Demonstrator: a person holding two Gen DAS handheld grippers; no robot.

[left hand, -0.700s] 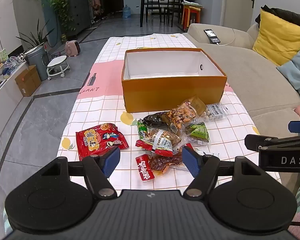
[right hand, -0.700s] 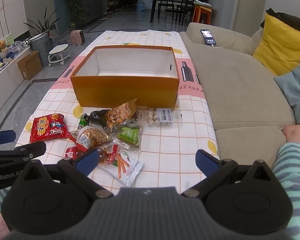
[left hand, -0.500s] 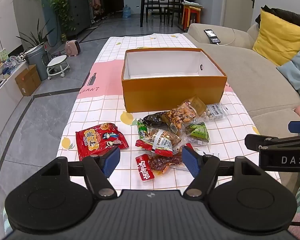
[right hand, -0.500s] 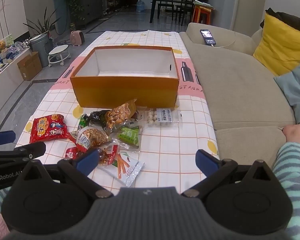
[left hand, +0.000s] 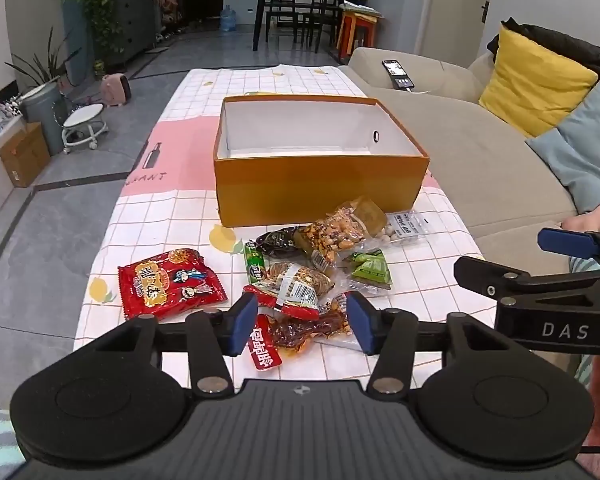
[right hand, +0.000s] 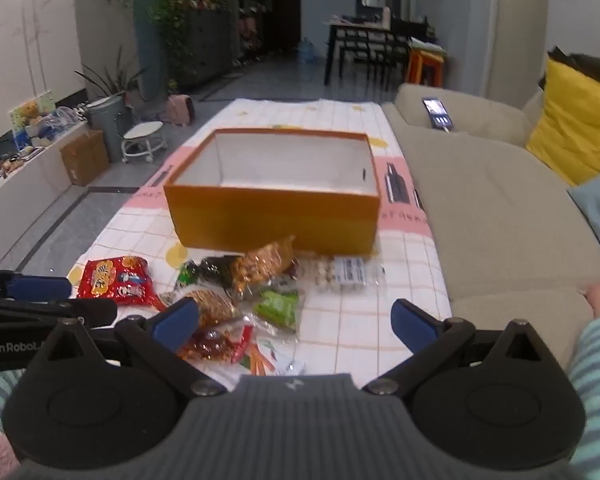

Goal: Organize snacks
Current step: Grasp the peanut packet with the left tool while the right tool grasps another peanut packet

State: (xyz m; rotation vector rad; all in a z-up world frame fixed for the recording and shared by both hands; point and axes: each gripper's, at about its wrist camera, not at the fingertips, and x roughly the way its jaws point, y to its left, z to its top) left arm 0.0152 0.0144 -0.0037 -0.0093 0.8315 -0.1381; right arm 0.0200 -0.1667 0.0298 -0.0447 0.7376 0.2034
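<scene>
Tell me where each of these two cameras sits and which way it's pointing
Left wrist: on the left gripper, angled down over the table at the snack pile and orange box; a foot shows.
Right wrist: on the right gripper, open and empty, facing likewise; a striped sleeve shows.
Shared: box, snacks, sofa, each other's gripper.

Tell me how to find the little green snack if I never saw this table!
Look at the orange box on the checked tablecloth. A pile of snack packets lies in front of it. The green packet sits at the pile's sofa-side edge, just below the clear bag of pale round balls, and it is a small triangle in clear wrap.
</scene>
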